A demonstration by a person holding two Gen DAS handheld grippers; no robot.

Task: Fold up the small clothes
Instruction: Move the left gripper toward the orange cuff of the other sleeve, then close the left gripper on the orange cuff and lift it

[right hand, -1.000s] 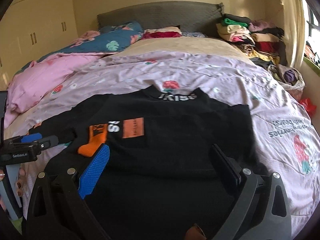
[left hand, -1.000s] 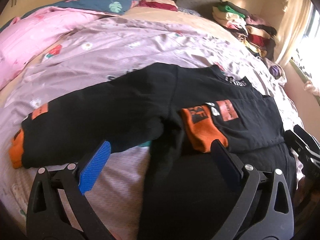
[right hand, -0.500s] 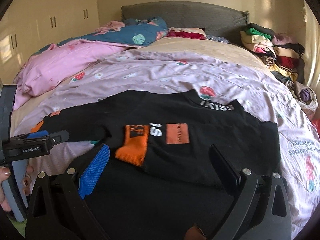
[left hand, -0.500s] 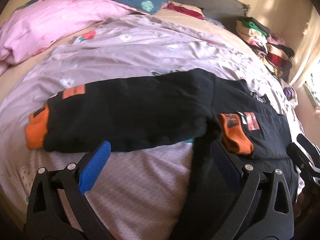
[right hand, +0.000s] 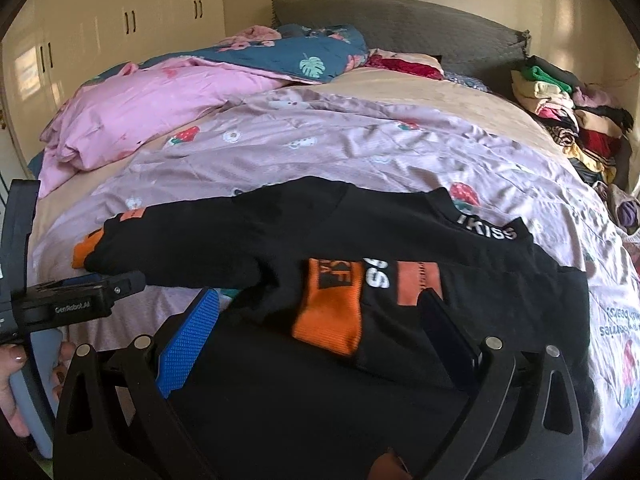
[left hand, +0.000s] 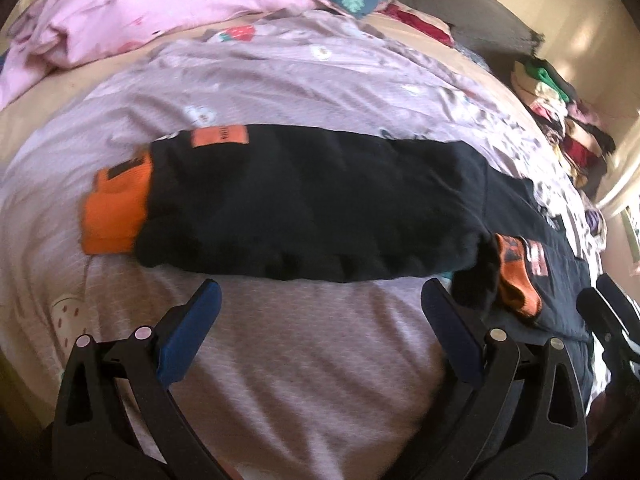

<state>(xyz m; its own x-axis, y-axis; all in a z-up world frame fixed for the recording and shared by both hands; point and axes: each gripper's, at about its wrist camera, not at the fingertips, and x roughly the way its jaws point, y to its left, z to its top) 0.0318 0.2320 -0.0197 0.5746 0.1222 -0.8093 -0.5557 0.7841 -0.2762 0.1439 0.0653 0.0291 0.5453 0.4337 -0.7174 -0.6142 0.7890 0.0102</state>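
Black sweatshirt (right hand: 400, 248) lies flat on the mauve bedspread (right hand: 340, 148), one orange-cuffed sleeve (left hand: 304, 208) stretched out sideways, the other folded across its chest. Left gripper (left hand: 320, 312) hovers spread before the outstretched sleeve; right gripper (right hand: 320, 320) hangs spread over the hem.

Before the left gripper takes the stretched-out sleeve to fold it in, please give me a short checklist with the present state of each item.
1. Left gripper open and empty: ok.
2. Right gripper open, holding nothing: ok.
3. Right sleeve's orange cuff already folded onto the chest of the black sweatshirt: ok.
4. Left sleeve still stretched out flat on the bedsheet: not ok, fold pending.
5. Left fingers touching the sleeve: not ok, short of its edge.
6. Hem lying flat: cannot tell, hidden.
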